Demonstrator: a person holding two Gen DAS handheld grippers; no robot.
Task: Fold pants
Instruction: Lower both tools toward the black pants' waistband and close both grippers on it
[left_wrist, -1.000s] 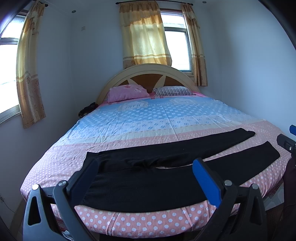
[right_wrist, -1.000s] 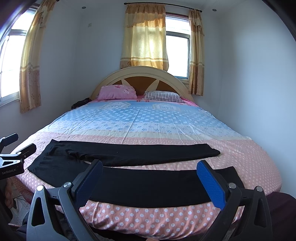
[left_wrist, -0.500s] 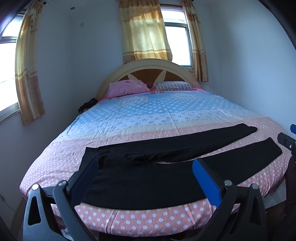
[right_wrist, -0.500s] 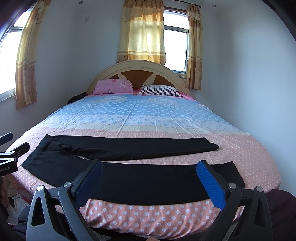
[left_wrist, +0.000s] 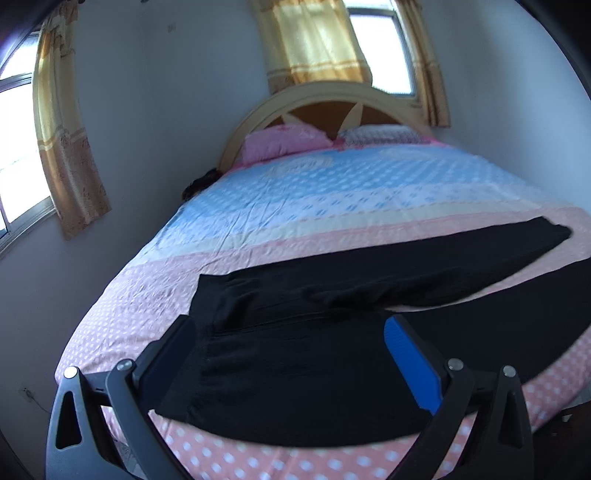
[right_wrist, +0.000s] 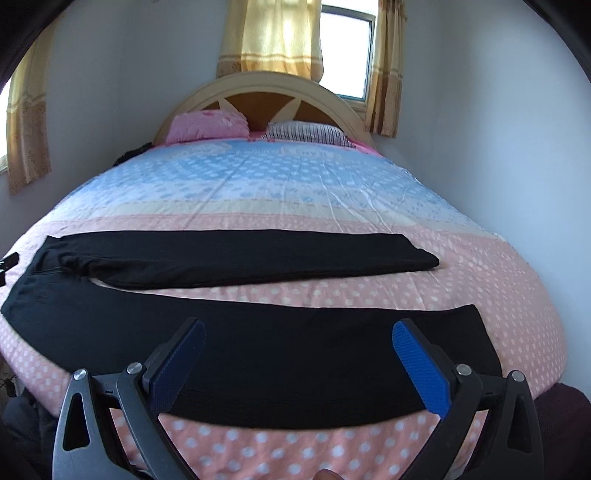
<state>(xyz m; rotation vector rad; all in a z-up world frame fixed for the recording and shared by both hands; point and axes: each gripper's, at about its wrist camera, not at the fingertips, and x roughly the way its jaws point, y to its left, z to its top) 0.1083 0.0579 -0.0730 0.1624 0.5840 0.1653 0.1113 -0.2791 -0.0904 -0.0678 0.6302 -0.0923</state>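
Hovering over the near edge of the bed (left_wrist: 332, 206), both tools pointed at the black pants (right_wrist: 258, 354), spread flat across the pink dotted end of the cover. Lay sideways: waistband at 9 o'clock in the right wrist view, cuffs at 3 o'clock, the two legs splayed apart with a wedge of bedcover showing between them. Far leg (right_wrist: 258, 262) stretched toward 12 o'clock of the near leg (right_wrist: 332, 369), which ran along the mattress edge.

Left gripper (left_wrist: 291, 347) poised above the waist and seat end, jaws wide, nothing between them. Right gripper (right_wrist: 295, 350) poised above the near leg toward its cuff, jaws likewise wide and holding nothing. Neither touching cloth, as far as could be told (left view somewhat blurred).

Judged to be the approach before the first fold: nothing gathered yet, legs not yet laid one on the other. Next move likely called for dropping each pair of jaws onto the near edge, left at the waistband corner, right at the near cuff toward 3 o'clock, pinching a single layer, then carrying the near leg up toward 12 o'clock onto the far one. Called also for matching height on both sides, thin knit being apt to sag and drag the bedcover.

Pink pillow (right_wrist: 207, 125) and striped pillow (right_wrist: 306, 133) well clear at the headboard.
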